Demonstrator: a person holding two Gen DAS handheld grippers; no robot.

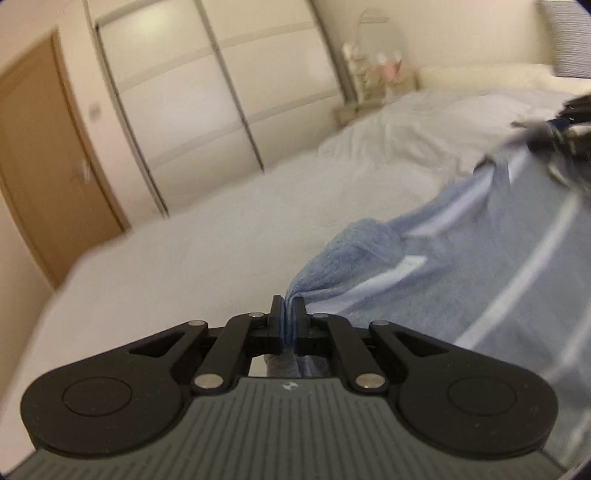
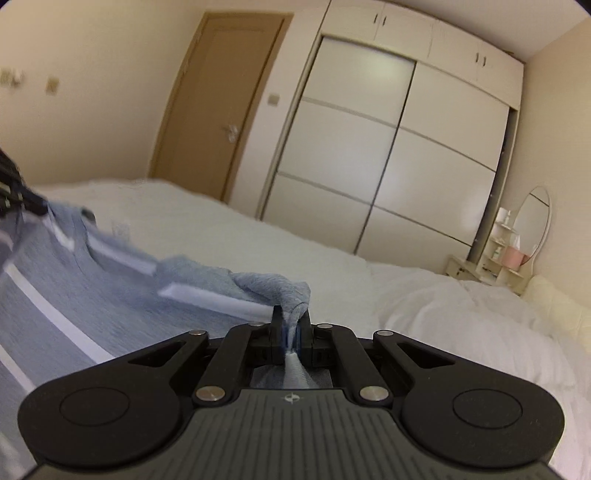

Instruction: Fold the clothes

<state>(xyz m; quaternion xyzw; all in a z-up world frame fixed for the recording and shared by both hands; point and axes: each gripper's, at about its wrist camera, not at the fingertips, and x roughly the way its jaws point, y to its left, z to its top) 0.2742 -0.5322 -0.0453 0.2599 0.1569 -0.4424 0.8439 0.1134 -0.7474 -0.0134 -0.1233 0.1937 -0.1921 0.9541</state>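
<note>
- The left gripper (image 1: 288, 308) is clenched on a bunched corner of the blue garment (image 1: 461, 266); cloth fills the narrow gap between its fingers and shows again behind them, under the linkage.
- The right gripper (image 2: 291, 317) likewise grips a twisted bunch of the same blue garment (image 2: 96, 280), the fabric pinched between its fingers and trailing back toward the camera.
- From the left gripper the garment runs ahead and to the right, rising to the other gripper (image 1: 561, 129), which appears blurred at the far right edge.
- From the right gripper the garment runs off to the left, up to the other gripper (image 2: 14, 192), seen as a dark shape at the left edge.
- The garment's long axis lies between the two grippers, held up above the bed (image 1: 207, 236); its white stripes (image 2: 55, 317) run across the cloth, roughly crosswise to that line.
- Only the left view shows a striped pillow (image 1: 569, 40) far ahead on the right.
- Only the right view shows the small upper cupboard doors (image 2: 384, 18) above the sliding wardrobe (image 2: 369, 155), and a wall switch (image 2: 273, 99) beside the door (image 2: 218, 103).
- Both views show the oval mirror (image 2: 532, 225) and a small shelf of toiletries (image 2: 506, 251) beyond the crumpled white duvet (image 2: 461, 317).
</note>
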